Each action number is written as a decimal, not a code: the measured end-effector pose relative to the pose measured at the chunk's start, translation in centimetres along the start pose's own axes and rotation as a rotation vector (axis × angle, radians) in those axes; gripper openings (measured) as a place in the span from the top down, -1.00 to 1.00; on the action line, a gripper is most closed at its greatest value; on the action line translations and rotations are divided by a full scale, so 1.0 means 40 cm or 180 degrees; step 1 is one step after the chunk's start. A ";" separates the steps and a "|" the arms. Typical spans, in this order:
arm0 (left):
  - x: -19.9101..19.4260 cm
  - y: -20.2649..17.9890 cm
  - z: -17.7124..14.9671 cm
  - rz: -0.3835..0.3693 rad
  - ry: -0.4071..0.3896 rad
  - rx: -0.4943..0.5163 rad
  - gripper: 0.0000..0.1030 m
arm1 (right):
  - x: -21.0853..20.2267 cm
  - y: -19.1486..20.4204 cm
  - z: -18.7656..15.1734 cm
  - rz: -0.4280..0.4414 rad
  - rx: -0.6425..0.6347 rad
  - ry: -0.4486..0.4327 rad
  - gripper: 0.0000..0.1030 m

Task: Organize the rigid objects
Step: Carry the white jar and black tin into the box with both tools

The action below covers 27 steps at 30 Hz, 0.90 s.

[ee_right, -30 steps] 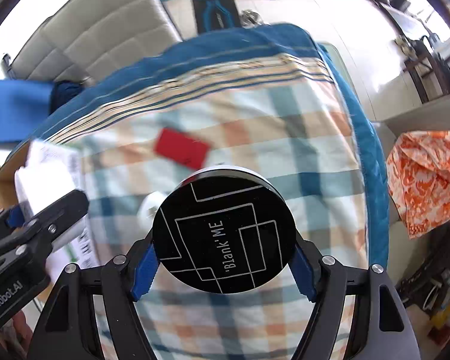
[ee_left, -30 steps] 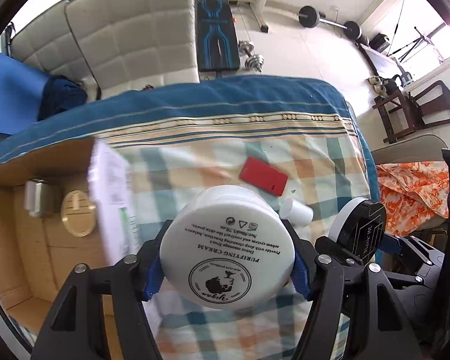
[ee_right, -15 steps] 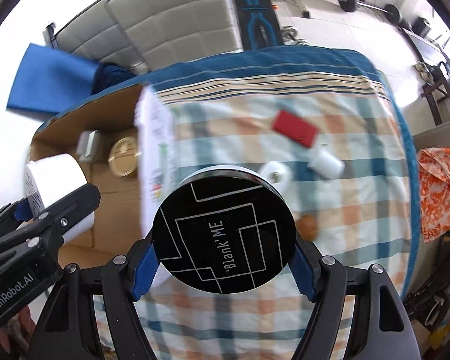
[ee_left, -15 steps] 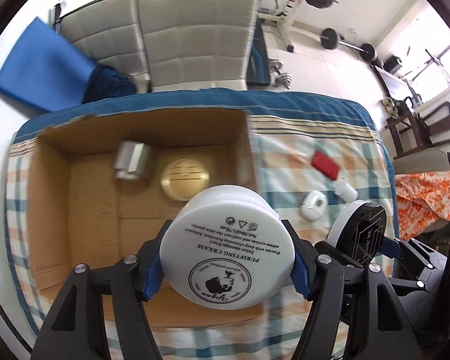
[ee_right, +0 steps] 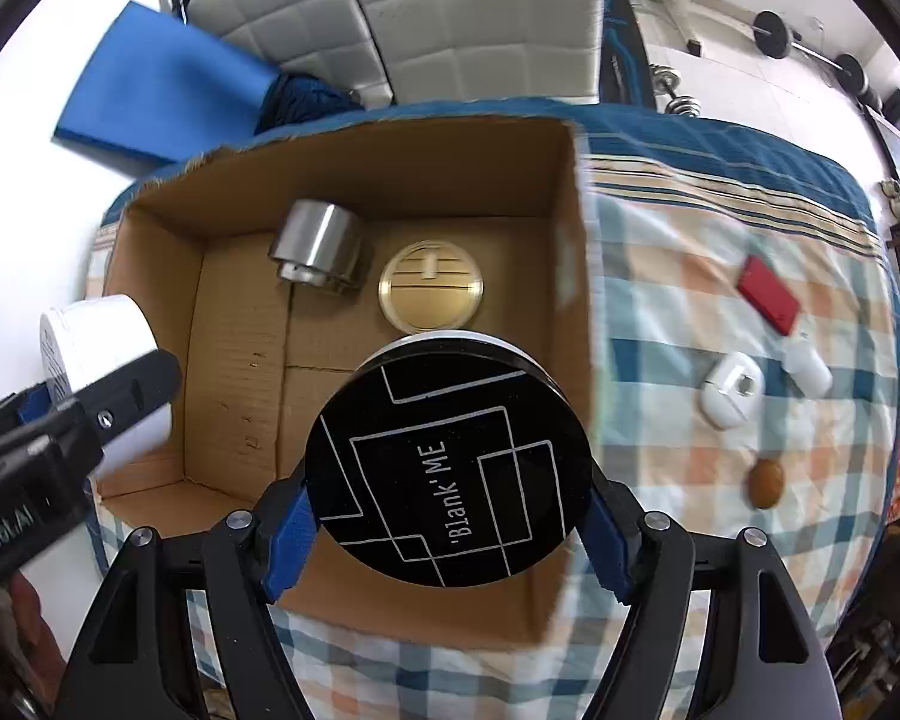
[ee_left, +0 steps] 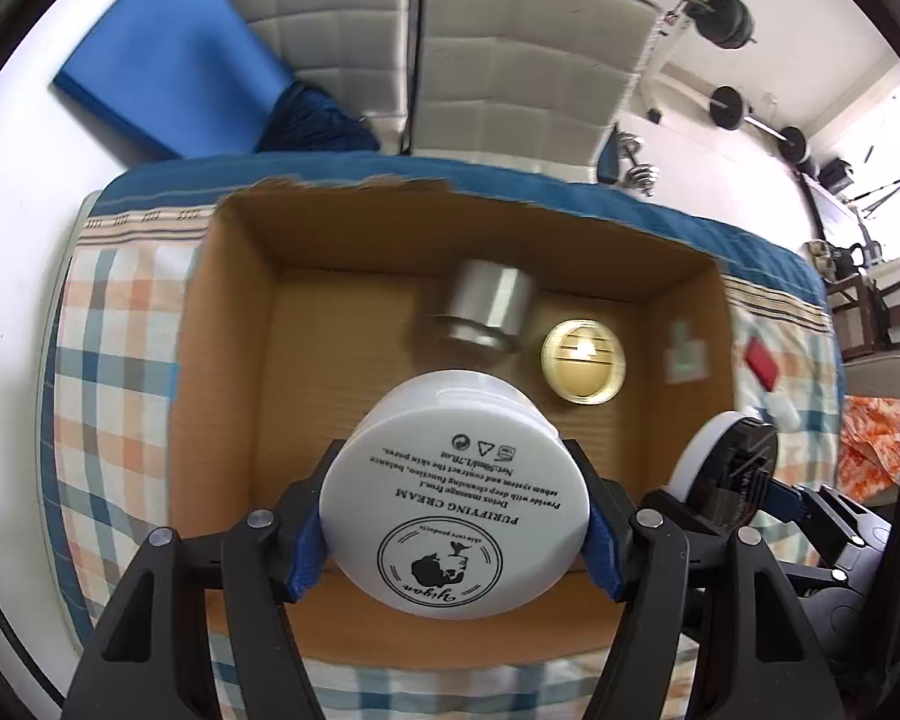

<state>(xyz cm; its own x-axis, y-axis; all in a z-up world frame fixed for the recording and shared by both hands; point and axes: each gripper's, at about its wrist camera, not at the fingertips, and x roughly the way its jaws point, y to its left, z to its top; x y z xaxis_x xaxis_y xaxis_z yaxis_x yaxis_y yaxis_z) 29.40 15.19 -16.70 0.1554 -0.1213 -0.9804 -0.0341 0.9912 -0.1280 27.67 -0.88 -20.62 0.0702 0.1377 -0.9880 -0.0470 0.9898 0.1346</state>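
Note:
My left gripper [ee_left: 455, 534] is shut on a white cream jar [ee_left: 455, 498] and holds it above the open cardboard box [ee_left: 234, 360]. My right gripper [ee_right: 447, 519] is shut on a round black-lidded tin marked Blank ME [ee_right: 447, 468], held over the box [ee_right: 570, 228] near its right wall. The tin also shows in the left wrist view [ee_left: 729, 480], and the jar shows in the right wrist view [ee_right: 99, 354]. Inside the box lie a silver metal cylinder [ee_right: 315, 252] and a round gold tin [ee_right: 431, 285].
On the checked cloth right of the box lie a red card case [ee_right: 768, 294], a white earbud case [ee_right: 731, 399], a small white bottle [ee_right: 807, 366] and a brown oval object [ee_right: 766, 483]. White padded chairs [ee_left: 510, 48] and a blue mat [ee_left: 174, 54] stand behind the table.
Both grippers have moved left with their loads, from over the checked cloth to above the cardboard box. The box now fills the middle of both views.

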 end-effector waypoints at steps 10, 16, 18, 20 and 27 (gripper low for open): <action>0.186 0.112 0.053 0.0030 0.0414 -0.0081 -0.27 | 0.192 0.042 0.038 -0.0094 0.0074 0.0358 -0.49; 0.270 0.131 0.088 0.0055 0.0532 -0.0103 -0.27 | 0.267 0.049 0.055 -0.0152 0.0103 0.0508 -0.49; 0.287 0.133 0.098 0.0072 0.0545 -0.0096 -0.27 | 0.287 0.047 0.060 -0.0153 0.0131 0.0556 -0.49; 0.301 0.131 0.106 0.0104 0.0546 -0.0080 -0.27 | 0.300 0.046 0.062 -0.0202 0.0159 0.0565 -0.49; 0.331 0.129 0.115 0.0110 0.0572 -0.0065 -0.27 | 0.317 0.019 0.082 -0.0239 0.0330 0.0526 -0.50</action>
<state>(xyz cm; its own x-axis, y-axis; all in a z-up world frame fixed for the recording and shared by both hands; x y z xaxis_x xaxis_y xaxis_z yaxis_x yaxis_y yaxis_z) 35.84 18.96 -29.66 -0.0249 -0.0965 -0.9950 -0.0566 0.9939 -0.0949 31.78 1.75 -32.79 -0.0950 0.0640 -0.9934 0.0555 0.9967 0.0589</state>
